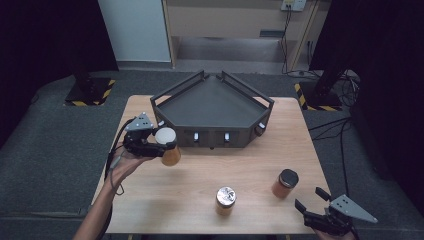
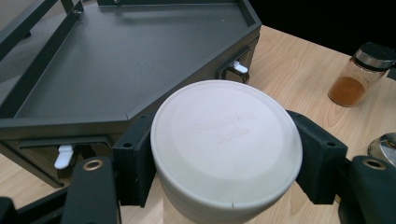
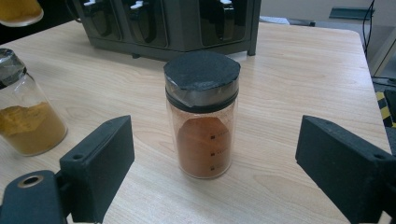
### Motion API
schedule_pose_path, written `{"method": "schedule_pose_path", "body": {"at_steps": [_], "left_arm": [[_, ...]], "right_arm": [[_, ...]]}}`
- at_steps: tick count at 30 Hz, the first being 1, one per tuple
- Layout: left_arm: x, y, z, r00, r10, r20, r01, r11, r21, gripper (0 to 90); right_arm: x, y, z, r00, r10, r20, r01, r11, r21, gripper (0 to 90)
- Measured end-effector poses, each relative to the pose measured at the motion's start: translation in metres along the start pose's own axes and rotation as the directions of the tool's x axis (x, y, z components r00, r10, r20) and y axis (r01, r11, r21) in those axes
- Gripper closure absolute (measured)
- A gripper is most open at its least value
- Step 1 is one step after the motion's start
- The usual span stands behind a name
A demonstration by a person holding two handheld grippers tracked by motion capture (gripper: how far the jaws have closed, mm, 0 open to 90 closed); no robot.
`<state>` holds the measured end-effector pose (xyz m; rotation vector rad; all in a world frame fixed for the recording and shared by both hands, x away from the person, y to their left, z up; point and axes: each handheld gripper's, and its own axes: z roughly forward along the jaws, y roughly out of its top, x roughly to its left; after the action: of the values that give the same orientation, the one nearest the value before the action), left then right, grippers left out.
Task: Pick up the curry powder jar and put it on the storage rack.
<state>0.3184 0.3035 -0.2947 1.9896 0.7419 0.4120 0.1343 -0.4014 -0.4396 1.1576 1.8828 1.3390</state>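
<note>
Your rack (image 1: pixel 212 107) sits against the table's (image 1: pixel 250 165) far edge; before its left corner your left gripper (image 1: pixel 162 147) holds one jar (image 1: pixel 169 147) aloft. Two jars (image 1: pixel 225 200) (image 1: pixel 285 183) stand near the near edge.

In the left gripper view, the white-lidded jar (image 2: pixel 226 149) hides its own contents beneath the lid, and the bottom edge cuts off its body. Right of that jar, a silver-lidded jar (image 2: pixel 385 148) is cropped by the right edge. In the high view, the right gripper (image 1: pixel 313 198) runs off the bottom edge.
</note>
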Motion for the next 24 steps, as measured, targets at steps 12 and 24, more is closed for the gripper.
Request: {"method": "schedule_pose_path", "body": {"at_steps": [12, 24], "left_arm": [[0.002, 0.03, 0.0, 0.9999, 0.002, -0.012, -0.002, 0.9999, 0.017, 32.2], [0.003, 0.052, 0.003, 0.9998, -0.004, -0.02, 0.005, 0.9999, 0.01, 32.2]], "right_arm": [[-0.001, 0.0, 0.0, 1.0, 0.002, -0.003, -0.002, 1.0, -0.002, 11.6], [-0.001, 0.0, 0.0, 1.0, 0.002, -0.003, -0.002, 1.0, -0.002, 11.6]]}}
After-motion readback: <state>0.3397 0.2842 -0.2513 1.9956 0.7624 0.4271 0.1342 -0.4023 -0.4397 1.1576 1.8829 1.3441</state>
